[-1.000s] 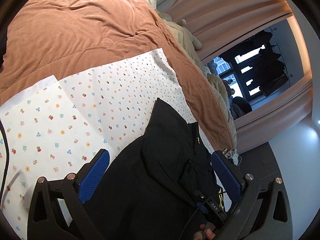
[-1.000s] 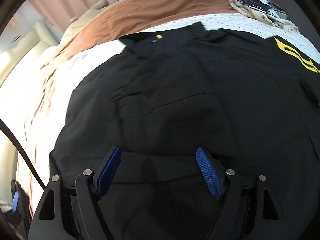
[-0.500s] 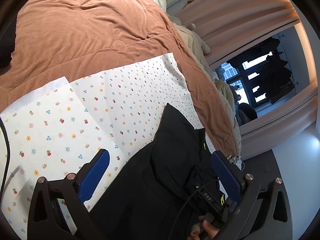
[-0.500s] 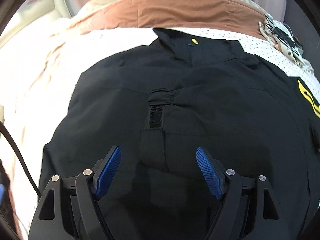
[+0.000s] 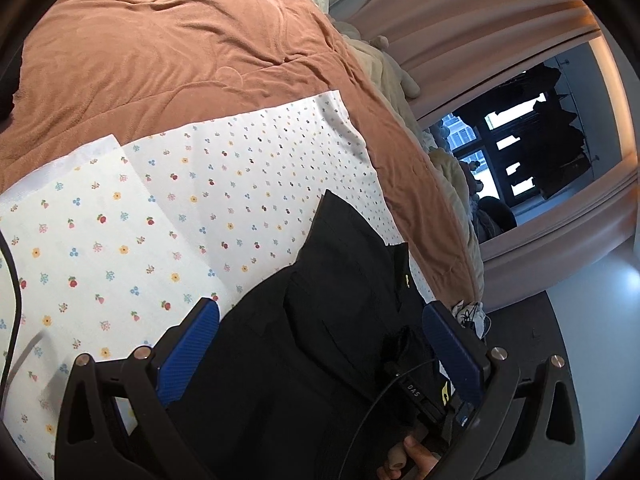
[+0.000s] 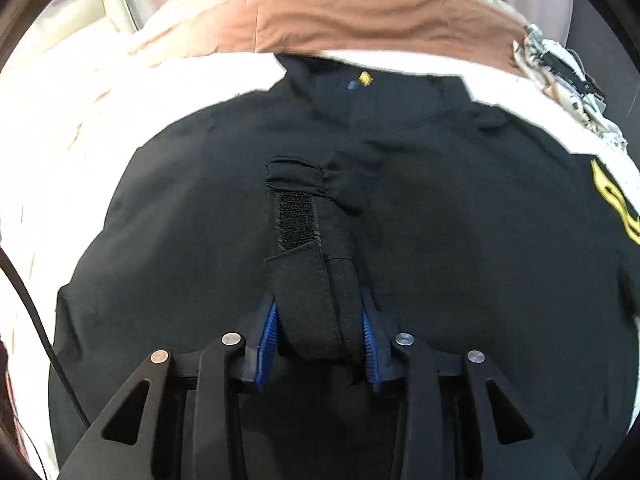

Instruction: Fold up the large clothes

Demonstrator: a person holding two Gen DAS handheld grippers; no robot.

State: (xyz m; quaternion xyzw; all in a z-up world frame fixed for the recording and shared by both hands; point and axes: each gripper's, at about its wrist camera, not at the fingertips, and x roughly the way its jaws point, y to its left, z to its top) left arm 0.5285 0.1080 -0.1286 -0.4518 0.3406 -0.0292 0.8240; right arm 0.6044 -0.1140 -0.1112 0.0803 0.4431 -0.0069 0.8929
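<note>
My right gripper point(image 6: 318, 334) has just closed on the black jacket's point(image 6: 460, 240) cuff point(image 6: 312, 304), low centre, to fold the sleeve; my left gripper point(image 5: 320, 344) hangs open.

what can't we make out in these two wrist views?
- Black jacket: its lower hem is cut off by the frame edge and the right gripper, which has just closed on the sleeve cuff.
- Yellow print: cut off at the right edge, unreadable.
- Left wrist view: the left gripper is open; the jacket's far side is hidden behind its fingers.
</note>
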